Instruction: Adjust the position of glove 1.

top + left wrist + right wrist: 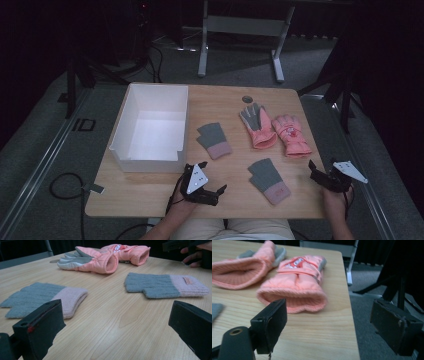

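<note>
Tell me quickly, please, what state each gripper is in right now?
Left gripper: open, holding nothing, above bare table.
Right gripper: open, holding nothing, at the table's right edge.

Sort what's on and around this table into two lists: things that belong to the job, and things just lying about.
Job:
grey knit gloves and
pink padded gloves and
white box, likely
left gripper, open
right gripper, open

Lying about:
round table grommet
floor cables
metal stand

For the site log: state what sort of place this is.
Probably a lab or studio set up for recording. A lone wooden table stands on grey carpet among dark drapes, stand legs and loose floor cables.
</note>
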A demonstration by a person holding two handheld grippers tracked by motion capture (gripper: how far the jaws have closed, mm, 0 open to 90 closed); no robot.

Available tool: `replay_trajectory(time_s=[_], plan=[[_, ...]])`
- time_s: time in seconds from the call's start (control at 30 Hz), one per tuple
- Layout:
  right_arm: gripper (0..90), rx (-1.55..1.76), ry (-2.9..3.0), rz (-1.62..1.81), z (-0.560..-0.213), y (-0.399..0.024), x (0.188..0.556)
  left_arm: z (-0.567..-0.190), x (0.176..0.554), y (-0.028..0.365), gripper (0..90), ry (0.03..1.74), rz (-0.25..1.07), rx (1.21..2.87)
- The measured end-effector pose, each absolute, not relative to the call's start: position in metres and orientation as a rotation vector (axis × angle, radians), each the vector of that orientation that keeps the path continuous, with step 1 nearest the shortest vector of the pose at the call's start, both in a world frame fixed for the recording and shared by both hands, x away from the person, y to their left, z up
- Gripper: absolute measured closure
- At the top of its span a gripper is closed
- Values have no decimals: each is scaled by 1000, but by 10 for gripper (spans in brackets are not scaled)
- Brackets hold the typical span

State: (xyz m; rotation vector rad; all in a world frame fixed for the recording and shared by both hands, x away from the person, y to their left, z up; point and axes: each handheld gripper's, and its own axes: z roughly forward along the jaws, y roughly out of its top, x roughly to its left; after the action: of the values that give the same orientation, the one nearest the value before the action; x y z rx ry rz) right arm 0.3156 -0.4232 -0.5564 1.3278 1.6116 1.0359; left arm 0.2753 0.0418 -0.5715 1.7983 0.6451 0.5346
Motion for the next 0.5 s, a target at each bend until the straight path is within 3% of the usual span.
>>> replay_trajectory(time_s=[0.5], plan=[[140,1386,1758,988,-552,-419,319,-572,275,43,0,647,537,1784]])
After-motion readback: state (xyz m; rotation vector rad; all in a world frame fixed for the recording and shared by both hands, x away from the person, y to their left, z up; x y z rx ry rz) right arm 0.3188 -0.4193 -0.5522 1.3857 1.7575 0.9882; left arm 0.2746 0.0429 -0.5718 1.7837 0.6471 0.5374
